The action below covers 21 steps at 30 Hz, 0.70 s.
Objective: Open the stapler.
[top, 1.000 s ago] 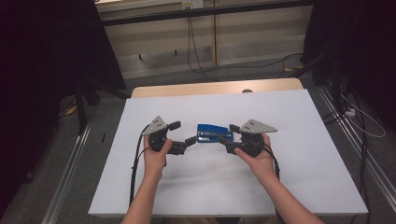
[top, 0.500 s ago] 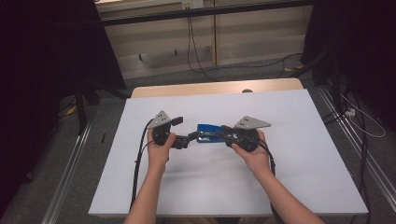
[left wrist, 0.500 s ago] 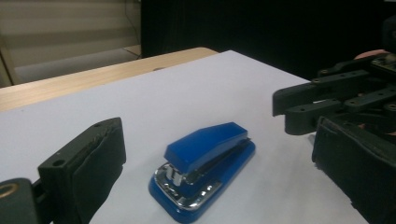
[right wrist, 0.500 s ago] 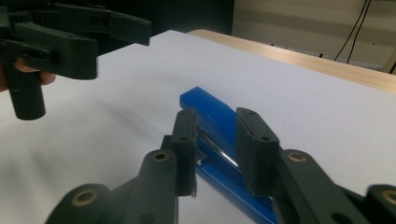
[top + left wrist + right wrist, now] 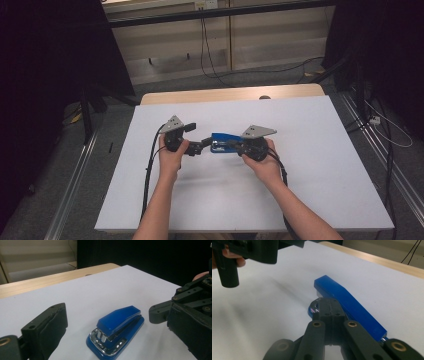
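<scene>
A blue stapler (image 5: 226,137) with a chrome nose lies on the white table (image 5: 320,165), between my two grippers. My left gripper (image 5: 201,146) points right at it. Its jaws stand open in the left gripper view, with the stapler (image 5: 117,325) lying ahead between them, untouched by the left gripper (image 5: 116,315). My right gripper (image 5: 219,148) points left along the stapler's near side. Its jaws have just been closing and now meet, pads together, with nothing between them. In the right gripper view the right gripper (image 5: 329,302) sits against the stapler (image 5: 349,305) beside the chrome nose.
A wooden strip (image 5: 225,94) runs along the table's far edge. Beyond it lie floor cables (image 5: 210,60) and a pale wall panel. Metal rails (image 5: 370,145) flank the table. A black cable (image 5: 150,165) trails from my left gripper.
My right gripper has slid left up against the stapler and its jaws have gone from open to shut. The left gripper has barely moved.
</scene>
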Tool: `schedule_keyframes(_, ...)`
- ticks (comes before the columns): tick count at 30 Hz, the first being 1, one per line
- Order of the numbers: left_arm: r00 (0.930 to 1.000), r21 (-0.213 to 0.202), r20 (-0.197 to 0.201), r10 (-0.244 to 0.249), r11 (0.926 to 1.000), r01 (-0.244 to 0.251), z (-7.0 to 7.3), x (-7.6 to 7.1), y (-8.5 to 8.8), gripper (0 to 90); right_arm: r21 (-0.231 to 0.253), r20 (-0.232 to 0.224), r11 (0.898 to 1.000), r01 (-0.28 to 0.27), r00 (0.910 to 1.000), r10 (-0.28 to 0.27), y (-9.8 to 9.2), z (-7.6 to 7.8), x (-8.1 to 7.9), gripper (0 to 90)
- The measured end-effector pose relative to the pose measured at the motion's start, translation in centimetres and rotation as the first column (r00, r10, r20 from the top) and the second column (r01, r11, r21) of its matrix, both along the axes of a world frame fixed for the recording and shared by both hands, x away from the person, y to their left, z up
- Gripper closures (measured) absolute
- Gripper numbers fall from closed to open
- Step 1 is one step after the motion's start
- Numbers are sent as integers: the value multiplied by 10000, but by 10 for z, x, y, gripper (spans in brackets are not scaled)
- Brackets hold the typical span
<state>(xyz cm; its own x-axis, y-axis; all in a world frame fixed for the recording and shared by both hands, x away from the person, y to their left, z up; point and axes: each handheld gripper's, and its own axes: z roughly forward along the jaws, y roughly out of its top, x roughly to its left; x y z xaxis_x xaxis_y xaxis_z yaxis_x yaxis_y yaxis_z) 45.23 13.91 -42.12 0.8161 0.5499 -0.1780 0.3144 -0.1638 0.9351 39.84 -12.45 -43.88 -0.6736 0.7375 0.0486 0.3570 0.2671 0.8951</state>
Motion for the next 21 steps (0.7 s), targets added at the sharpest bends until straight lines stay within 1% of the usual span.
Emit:
schedule_keyframes(1, 10000, 34, 5, -8, 10000, 8, 0, 0, 0, 31, -89, -68, 10000, -33, 10000, 32, 4, -2, 3, 900)
schedule_keyframes(3, 10000, 89, 24, 14, 10000, -14, 0, 0, 1, 31, -138, -113, 9999, -48, 9999, 46, 6, -2, 4, 900)
schedule_keyframes(4, 10000, 108, -7, 39, 9999, -39, 0, 0, 1, 31, -288, -173, 9996, -72, 9998, 67, 9, -4, 7, 900)
schedule_keyframes(6, 9999, 160, -64, 113, 9998, -112, -1, 1, 1, 31, -342, -177, 9994, -90, 9998, 84, 11, -5, 8, 900)
schedule_keyframes(8, 9999, 290, -127, 94, 9995, -91, -1, 1, 1, 32, -538, -200, 9985, -90, 9998, 79, 14, -7, 11, 900)
schedule_keyframes(10, 9998, 366, -153, 116, 9993, -110, -2, 1, 1, 33, -530, -259, 9985, -102, 9996, 89, 16, -9, 13, 900)
schedule_keyframes(12, 9997, 377, -193, 172, 9992, -165, -3, 2, 1, 34, -671, -271, 9977, -126, 9996, 108, 19, -11, 15, 900)
schedule_keyframes(13, 9997, 486, -178, 181, 9987, -172, -3, 2, 1, 35, -772, -296, 9969, -126, 9995, 103, 20, -12, 16, 900)
schedule_keyframes(15, 9996, 577, -149, 232, 9981, -223, -3, 2, 1, 37, -887, -288, 9960, -145, 9995, 120, 22, -14, 18, 900)
schedule_keyframes(16, 9996, 607, -173, 243, 9979, -232, -4, 2, 1, 40, -1071, -297, 9941, -148, 9995, 116, 25, -17, 20, 900)
schedule_keyframes(18, 9993, 628, -206, 315, 9976, -302, -4, 2, 1, 42, -1068, -299, 9941, -160, 9995, 129, 26, -18, 21, 900)
schedule_keyframes(19, 9995, 654, -225, 236, 9976, -221, -5, 3, 1, 44, -1065, -358, 9942, -159, 9993, 122, 26, -19, 22, 900)
schedule_keyframes(21, 9992, 805, -298, 267, 9965, -242, -6, 3, 1, 46, -1180, -380, 9929, -167, 9992, 123, 28, -21, 23, 900)
